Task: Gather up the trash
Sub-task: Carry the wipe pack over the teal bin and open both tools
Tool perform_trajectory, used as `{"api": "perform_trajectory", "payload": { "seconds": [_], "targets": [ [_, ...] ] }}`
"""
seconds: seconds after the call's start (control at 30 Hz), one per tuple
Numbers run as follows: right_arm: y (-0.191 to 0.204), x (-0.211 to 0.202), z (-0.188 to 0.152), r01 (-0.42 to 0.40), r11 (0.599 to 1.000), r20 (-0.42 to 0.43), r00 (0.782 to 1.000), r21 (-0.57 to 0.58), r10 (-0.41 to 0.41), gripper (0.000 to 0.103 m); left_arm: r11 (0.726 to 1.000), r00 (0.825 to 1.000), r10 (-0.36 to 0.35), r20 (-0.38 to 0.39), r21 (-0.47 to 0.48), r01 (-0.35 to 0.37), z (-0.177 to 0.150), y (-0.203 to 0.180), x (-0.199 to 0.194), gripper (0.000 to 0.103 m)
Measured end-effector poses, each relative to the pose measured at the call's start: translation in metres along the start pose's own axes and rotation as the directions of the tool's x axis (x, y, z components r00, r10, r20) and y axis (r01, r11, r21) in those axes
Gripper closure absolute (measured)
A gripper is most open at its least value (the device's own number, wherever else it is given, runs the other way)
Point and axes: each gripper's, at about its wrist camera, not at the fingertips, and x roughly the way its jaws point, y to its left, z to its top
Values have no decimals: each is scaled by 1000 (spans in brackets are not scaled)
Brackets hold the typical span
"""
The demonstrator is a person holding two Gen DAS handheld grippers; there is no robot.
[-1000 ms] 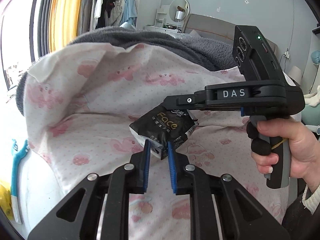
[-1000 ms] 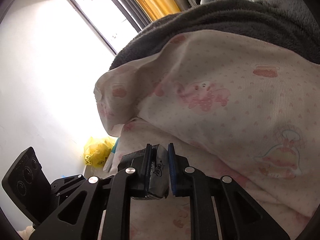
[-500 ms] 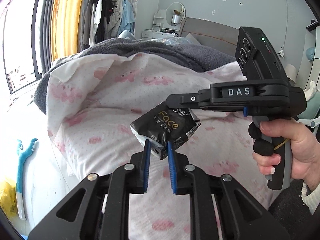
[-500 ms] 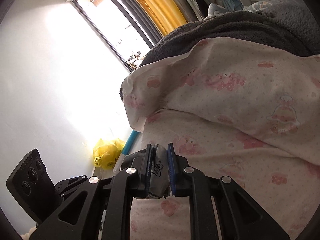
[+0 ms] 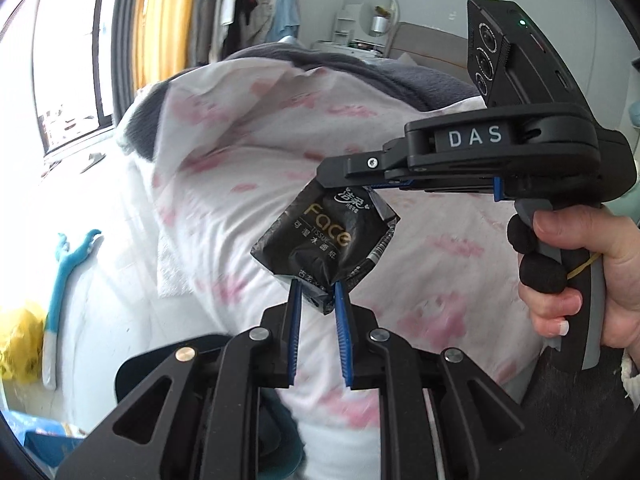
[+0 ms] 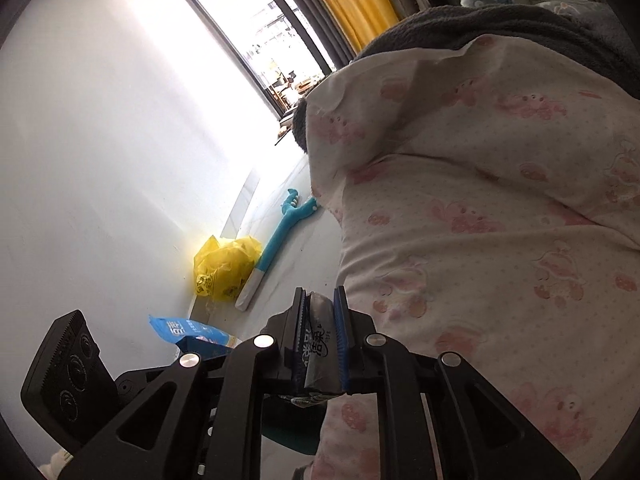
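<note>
Two tools clamp one black tissue packet (gold "Face" lettering) in the air past the bed's foot corner. Left tool pinches its lower corner; right tool, gripped by a hand, clenches its top edge. Yellow bag and blue packet lie on the floor by the wall.

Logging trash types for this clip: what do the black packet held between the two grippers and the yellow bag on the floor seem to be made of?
The black packet looks like thin glossy plastic film: it crinkles, catches highlights and carries printed "Face" lettering, likely an emptied tissue wrapper. The yellow bag looks like thin translucent plastic: light glows through its crumpled folds. The left gripper and right gripper each pinch the packet.
</note>
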Motion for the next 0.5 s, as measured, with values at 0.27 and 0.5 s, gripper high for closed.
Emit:
{"api": "perform_trajectory", "payload": {
  "seconds": [0.27,0.5],
  "targets": [
    [30,55,-15,-4,1000,-134,991,-18,1,89,997,996,56,-71,-54,-60,-28,36,-12,86],
    [53,108,-38,8,999,-267,964,-46,-20,89,991,977,78,-201,-94,-98,-58,66,-9,86]
  ]
}}
